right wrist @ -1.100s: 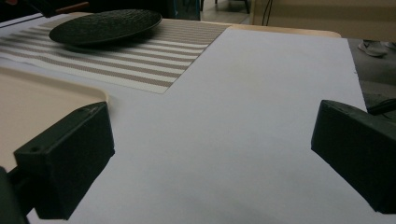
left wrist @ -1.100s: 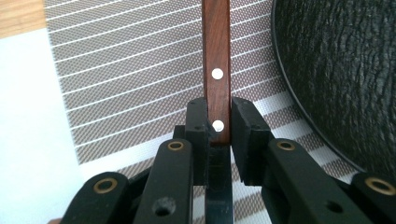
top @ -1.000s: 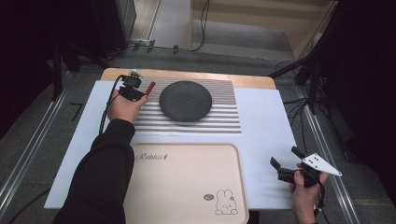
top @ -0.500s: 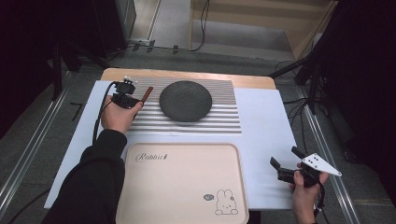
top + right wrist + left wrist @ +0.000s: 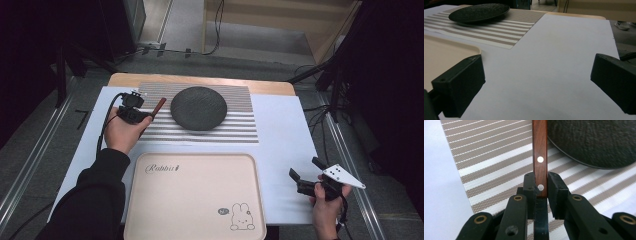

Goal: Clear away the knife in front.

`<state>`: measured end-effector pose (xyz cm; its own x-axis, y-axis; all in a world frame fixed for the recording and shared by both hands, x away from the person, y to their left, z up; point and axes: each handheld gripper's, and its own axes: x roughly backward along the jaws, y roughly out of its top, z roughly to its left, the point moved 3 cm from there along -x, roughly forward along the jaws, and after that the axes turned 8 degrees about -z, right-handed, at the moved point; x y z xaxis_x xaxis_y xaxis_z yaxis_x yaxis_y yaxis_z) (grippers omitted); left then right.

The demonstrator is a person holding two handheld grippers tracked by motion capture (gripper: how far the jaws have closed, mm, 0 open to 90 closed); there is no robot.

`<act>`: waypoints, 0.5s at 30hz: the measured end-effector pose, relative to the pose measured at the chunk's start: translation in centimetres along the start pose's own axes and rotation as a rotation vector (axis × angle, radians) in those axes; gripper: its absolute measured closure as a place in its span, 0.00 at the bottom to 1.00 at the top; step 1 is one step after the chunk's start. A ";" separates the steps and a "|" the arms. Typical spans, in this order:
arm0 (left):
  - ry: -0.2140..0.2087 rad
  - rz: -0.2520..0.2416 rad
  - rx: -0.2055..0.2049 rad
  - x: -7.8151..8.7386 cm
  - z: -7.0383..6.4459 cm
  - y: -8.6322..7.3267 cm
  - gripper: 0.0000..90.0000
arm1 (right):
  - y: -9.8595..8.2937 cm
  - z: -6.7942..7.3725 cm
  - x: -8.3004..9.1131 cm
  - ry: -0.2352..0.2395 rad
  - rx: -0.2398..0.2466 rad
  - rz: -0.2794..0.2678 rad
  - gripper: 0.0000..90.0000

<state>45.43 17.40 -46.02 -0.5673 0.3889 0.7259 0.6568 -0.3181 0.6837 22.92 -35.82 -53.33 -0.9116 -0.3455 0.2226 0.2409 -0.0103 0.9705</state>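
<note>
**Wooden Handle Held Tight Beside the Dark Plate**

Left gripper clamped on a brown wooden handle, jaws squeezing it from both sides near its end. Two shiny round rivets on the wood, one right between the jaws. Looks like the handle of a knife or some other table tool; working end hidden, so cannot tell which. Handle pointing up and away, over the left edge of the striped mat, just beside the dark plate.

Probably light and stiff. Hard wood, no bending, no squashing. Smooth and maybe a bit slippery, so a firm pinch needed. Long and thin, so likely to swing or tip if pinched at the very end. Best spot to grip: flat sides of the wood, a little further in from the end. Not easy to break, but maybe sharp at the hidden end, so care needed near the plate.

Right gripper low at the near right, jaws spread wide, nothing between them.

Counter covered with a white sheet, flat and smooth. Woven mat on top, a bit bumpy. Big beige tray with a bunny picture at the near side, nothing in it. Dark room all around, grey floor, cables behind.
</note>
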 end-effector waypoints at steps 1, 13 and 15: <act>-0.002 -0.003 -0.005 0.1 -0.2 -0.1 0.86 | 0.0 0.0 0.0 0.000 0.000 0.000 0.00; -0.030 -0.019 -0.028 1.9 -1.2 -1.2 0.86 | 0.0 0.0 0.0 -0.001 0.002 0.002 0.00; -0.040 -0.024 -0.029 2.2 -1.3 -1.4 0.86 | 0.0 0.0 0.0 -0.002 0.002 0.002 0.00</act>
<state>42.59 17.53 -45.31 -0.5623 0.4305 0.7061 0.6281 -0.3330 0.7033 22.93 -35.79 -53.34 -0.9116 -0.3440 0.2250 0.2425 -0.0081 0.9701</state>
